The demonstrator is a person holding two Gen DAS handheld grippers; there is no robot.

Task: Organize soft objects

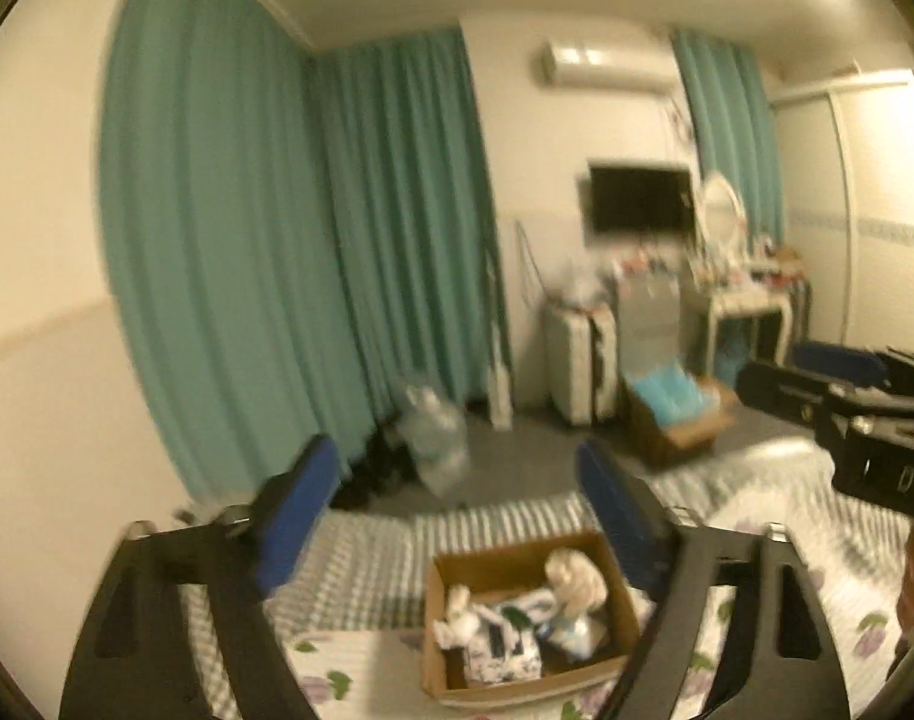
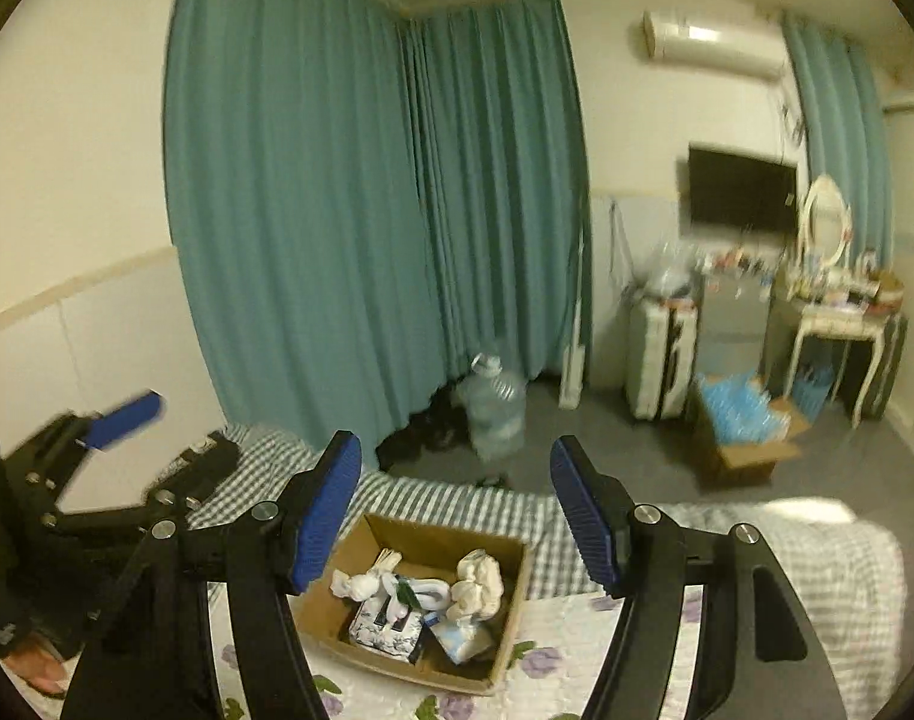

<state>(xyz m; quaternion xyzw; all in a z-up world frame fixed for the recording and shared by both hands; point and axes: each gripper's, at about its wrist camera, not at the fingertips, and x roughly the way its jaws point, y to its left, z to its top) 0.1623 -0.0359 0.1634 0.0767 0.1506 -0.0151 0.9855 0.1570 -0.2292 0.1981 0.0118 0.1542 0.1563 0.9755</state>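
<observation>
We see the cardboard box (image 2: 505, 618) of soft items low in frame between our right gripper's (image 2: 454, 516) wide-open, empty fingers; our left gripper (image 1: 457, 522) likewise gapes empty.

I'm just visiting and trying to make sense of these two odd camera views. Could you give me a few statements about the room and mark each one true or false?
1. The cardboard box on the bed already has soft things in it. True.
2. The right gripper is clamped on a toy. False: its jaws stand wide open and hold nothing.
3. The curtains are red. False: they are teal green.
4. A large clear water jug stands on the floor by the curtains. True.
5. The left gripper is shut. False: it is open, with the box visible between its fingers.
</observation>
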